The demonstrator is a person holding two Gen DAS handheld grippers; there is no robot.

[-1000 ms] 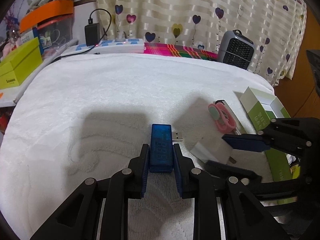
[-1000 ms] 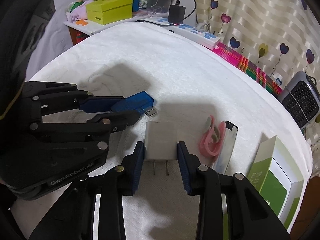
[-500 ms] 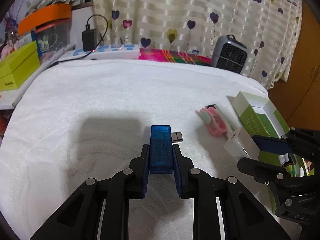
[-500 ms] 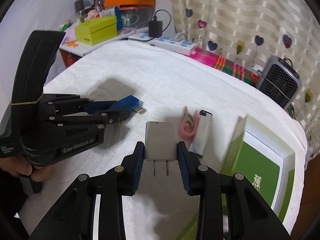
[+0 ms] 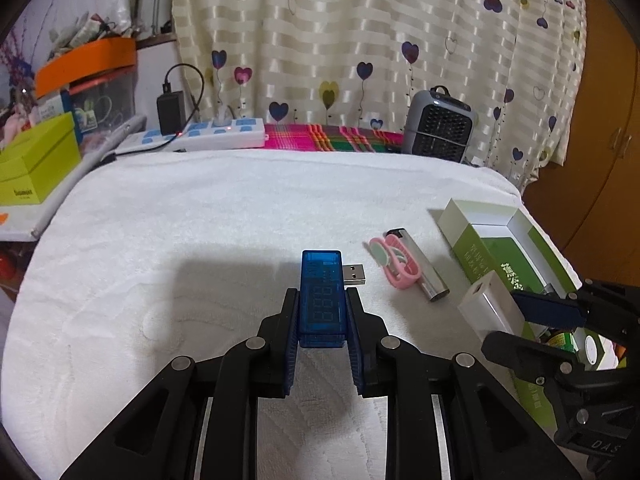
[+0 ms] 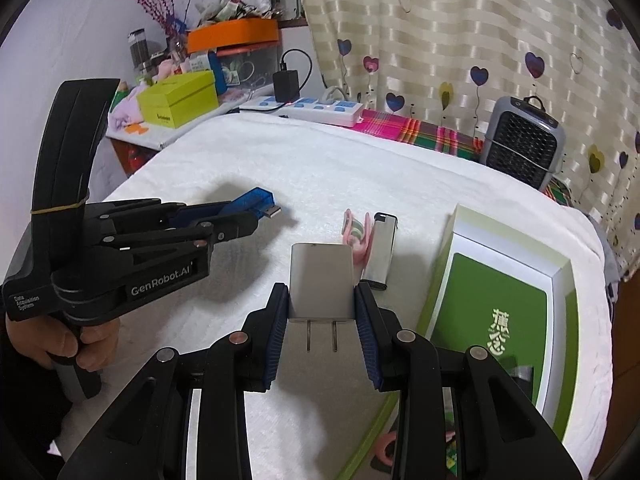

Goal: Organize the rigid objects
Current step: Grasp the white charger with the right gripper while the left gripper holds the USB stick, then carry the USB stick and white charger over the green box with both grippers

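While gripped, one tester [image 5: 321, 296], one charger [image 6: 321, 284] (both lifted)

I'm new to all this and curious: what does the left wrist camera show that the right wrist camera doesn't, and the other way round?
Only the left wrist view shows the digits on the blue USB meter held in the left gripper. Only the right wrist view shows the prongs of the white charger held in the right gripper, and a hand. Both show the pink clip, lighter, green box and white towel.
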